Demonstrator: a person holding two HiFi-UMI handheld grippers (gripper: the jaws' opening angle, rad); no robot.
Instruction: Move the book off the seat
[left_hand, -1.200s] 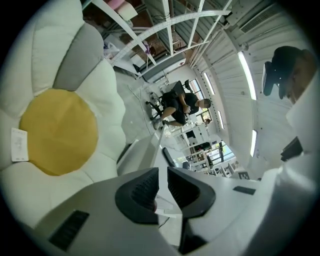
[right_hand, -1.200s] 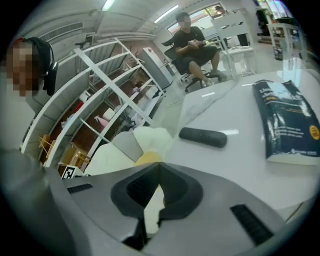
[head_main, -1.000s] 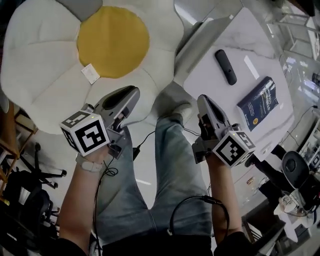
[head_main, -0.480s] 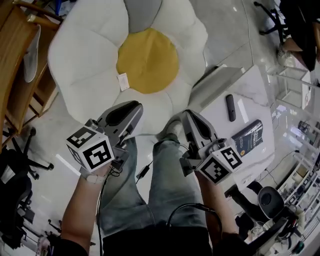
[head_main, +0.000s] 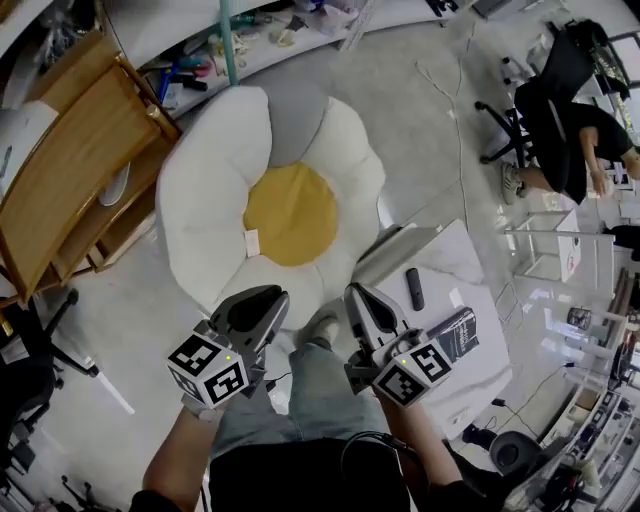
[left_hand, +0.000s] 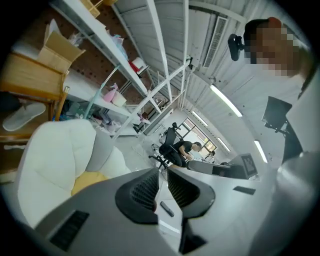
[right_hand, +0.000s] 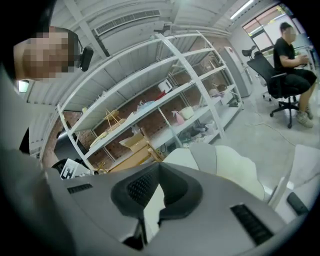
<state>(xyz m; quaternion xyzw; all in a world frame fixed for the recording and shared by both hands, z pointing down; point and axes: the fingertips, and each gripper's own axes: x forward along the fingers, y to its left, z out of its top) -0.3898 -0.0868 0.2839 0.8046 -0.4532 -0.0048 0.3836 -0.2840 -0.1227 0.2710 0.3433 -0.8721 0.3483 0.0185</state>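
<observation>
I held my left gripper (head_main: 266, 297) at the lower centre of the head view, its jaws a narrow slit apart with nothing between them. My right gripper (head_main: 356, 300) was just beside it to the right, its jaws closed together and empty. The dark-covered book (head_main: 455, 335) lay flat on the white table (head_main: 448, 263) at the lower right, near a black remote (head_main: 414, 289). It was apart from the flower-shaped seat cushion (head_main: 210, 190) with the yellow centre in mid-frame. A wooden chair (head_main: 70, 190) stood at the upper left. A person (head_main: 570, 120) sat on an office chair at the upper right.
</observation>
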